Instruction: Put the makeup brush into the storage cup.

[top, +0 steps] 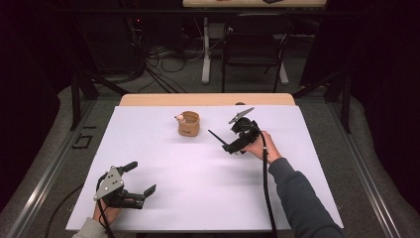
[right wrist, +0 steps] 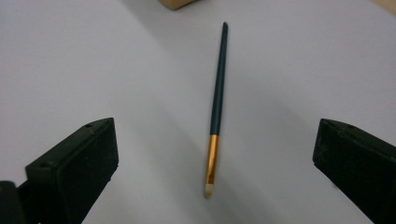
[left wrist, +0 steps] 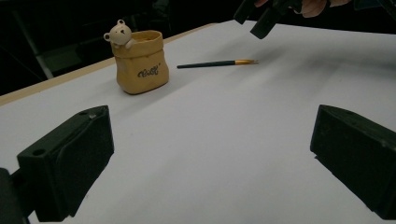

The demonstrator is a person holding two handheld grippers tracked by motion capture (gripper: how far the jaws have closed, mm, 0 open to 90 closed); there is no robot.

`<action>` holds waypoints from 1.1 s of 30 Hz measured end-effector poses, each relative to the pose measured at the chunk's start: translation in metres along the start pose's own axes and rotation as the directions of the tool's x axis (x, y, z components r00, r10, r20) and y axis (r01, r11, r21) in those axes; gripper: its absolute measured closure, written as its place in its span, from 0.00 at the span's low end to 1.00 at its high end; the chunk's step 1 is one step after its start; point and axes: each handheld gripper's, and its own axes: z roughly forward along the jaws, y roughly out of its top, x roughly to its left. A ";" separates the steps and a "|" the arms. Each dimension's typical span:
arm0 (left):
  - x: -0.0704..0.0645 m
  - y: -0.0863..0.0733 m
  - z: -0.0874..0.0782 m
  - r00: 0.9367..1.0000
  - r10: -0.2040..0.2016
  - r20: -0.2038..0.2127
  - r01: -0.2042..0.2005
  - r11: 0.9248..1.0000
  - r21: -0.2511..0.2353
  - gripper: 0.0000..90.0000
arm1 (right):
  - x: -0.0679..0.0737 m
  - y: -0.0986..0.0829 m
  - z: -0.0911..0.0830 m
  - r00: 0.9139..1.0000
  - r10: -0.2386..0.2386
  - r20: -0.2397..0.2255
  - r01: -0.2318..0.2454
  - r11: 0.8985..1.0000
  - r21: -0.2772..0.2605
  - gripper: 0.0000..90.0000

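Your paintbrush [right wrist: 216,100] lies flat on the white table cover [top: 198,173], running up the centre of the right gripper view: a thin dark green handle that tapers to a point near the top of the frame, then a gold metal ferrule, then a short pale tuft of bristles at the lower centre. In the high view it is a thin dark line [top: 216,136] right of centre, its lower end hidden by your right gripper. In the left gripper view the brush [left wrist: 217,63] sits in the upper middle, bristle end pointing right.

Your right gripper [right wrist: 215,172] hangs just above the brush with its jaws spread wide, one on either side of the ferrule end, touching nothing. Your left gripper [top: 142,179] sits at the lower left of the high view, jaws also wide apart and empty.

Left of the brush stands a small tan sack-shaped pot [left wrist: 140,63] with a little bear figure [left wrist: 118,33] on its rim, near the brush's handle tip.
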 end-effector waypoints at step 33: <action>0.000 0.000 0.002 1.000 0.003 0.014 -0.003 1.000 0.012 0.00 | -0.006 0.024 0.029 1.000 0.010 0.005 -0.011 0.929 0.370 0.62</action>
